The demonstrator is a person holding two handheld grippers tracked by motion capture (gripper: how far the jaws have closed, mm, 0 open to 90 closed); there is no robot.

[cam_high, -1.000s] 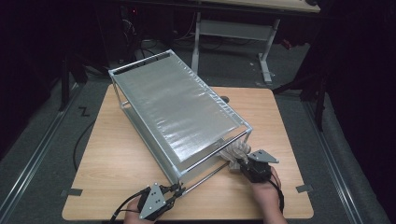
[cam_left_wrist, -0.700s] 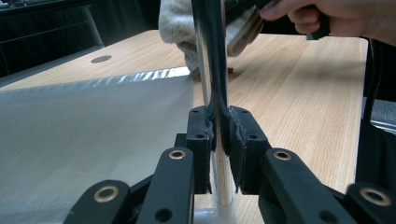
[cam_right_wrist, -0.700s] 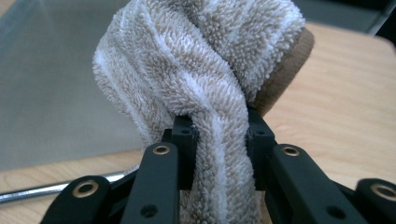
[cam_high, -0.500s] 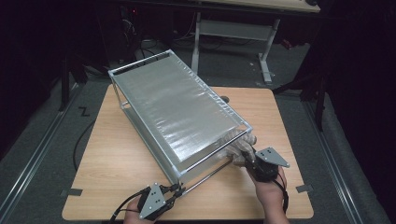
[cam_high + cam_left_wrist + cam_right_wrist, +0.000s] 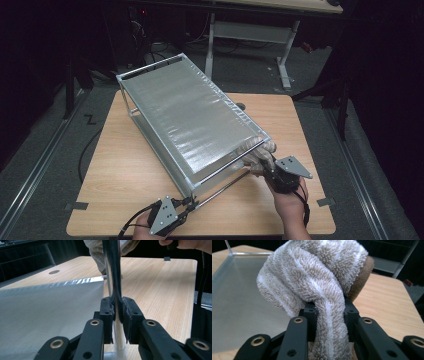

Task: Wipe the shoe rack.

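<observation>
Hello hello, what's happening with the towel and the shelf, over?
Left gripper shut on rack post. Right gripper shut on striped towel, at the metal rack near corner. Nothing in the way.

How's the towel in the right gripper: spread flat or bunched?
Bunched. The striped towel is wadded into a thick lump, pinched between the right gripper jaws, beside the metal rack.

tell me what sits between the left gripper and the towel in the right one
In the high view, the rack's lower front rod spans from the left gripper toward the towel held by the right gripper, over bare table.
</observation>
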